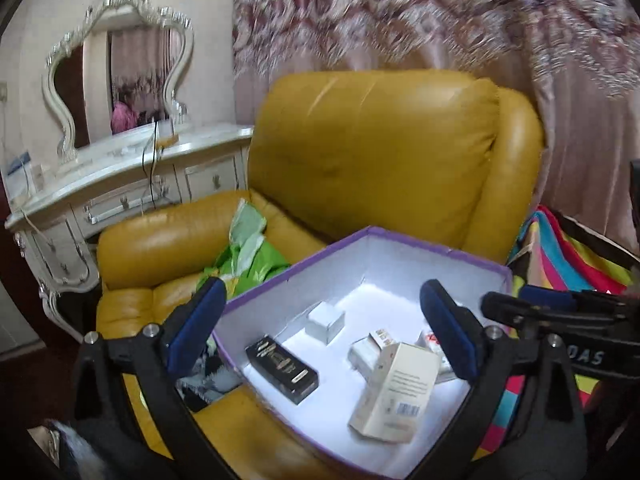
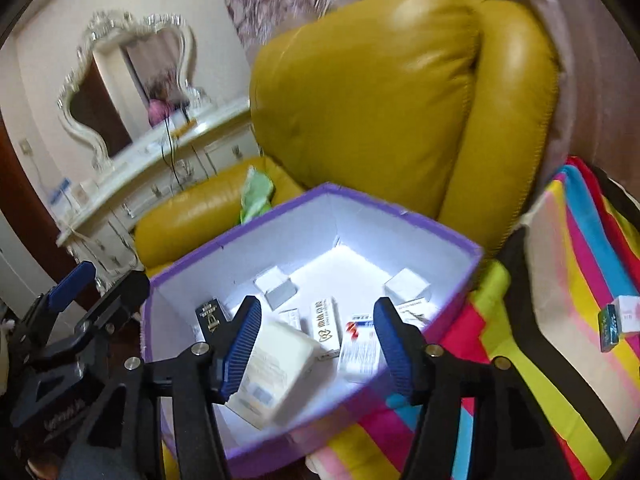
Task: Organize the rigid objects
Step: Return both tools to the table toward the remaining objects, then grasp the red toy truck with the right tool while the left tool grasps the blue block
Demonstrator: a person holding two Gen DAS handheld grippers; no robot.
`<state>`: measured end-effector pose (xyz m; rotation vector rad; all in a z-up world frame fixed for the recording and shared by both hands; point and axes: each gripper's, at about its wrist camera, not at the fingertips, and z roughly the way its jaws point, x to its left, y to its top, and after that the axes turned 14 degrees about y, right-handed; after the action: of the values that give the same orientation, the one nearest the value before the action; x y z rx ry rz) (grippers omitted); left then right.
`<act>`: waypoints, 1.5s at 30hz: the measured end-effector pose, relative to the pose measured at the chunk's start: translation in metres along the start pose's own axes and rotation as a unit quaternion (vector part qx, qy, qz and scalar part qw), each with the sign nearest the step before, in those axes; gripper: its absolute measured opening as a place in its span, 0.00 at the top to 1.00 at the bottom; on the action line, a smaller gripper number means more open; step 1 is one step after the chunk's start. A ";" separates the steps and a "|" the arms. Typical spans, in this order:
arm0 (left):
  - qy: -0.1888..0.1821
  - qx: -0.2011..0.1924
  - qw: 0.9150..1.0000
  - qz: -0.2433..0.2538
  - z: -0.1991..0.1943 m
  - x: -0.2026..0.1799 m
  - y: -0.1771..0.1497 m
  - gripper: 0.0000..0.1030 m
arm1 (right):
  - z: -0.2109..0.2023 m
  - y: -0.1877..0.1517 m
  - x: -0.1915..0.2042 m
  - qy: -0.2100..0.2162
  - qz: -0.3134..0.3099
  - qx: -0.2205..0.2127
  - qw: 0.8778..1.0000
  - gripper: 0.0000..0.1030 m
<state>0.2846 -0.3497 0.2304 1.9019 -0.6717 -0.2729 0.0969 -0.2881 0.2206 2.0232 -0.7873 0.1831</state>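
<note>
A purple box with a white inside stands on the seat of a yellow armchair. In it lie a black carton, a white cube box, a cream carton and several small packets. My left gripper hangs open and wide over the box's near left side, with nothing between its pads. My right gripper is open above the box's near edge. The blurred cream carton lies tilted beside its left pad, and the right pad is clear of it.
A bright striped cloth lies to the right of the box, with a small teal packet on it. A green bag sits by the chair's left arm. A white dressing table with a mirror stands at far left.
</note>
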 end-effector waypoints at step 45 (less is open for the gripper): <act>-0.343 0.153 0.848 0.373 -0.027 -0.604 -0.184 0.00 | -0.292 -0.212 -0.527 -0.427 0.305 -0.052 0.850 0.31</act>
<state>-0.1349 0.0667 0.0077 1.6454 -1.9737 -0.3520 -0.1386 0.2677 0.0114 1.6367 -1.9463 -0.4404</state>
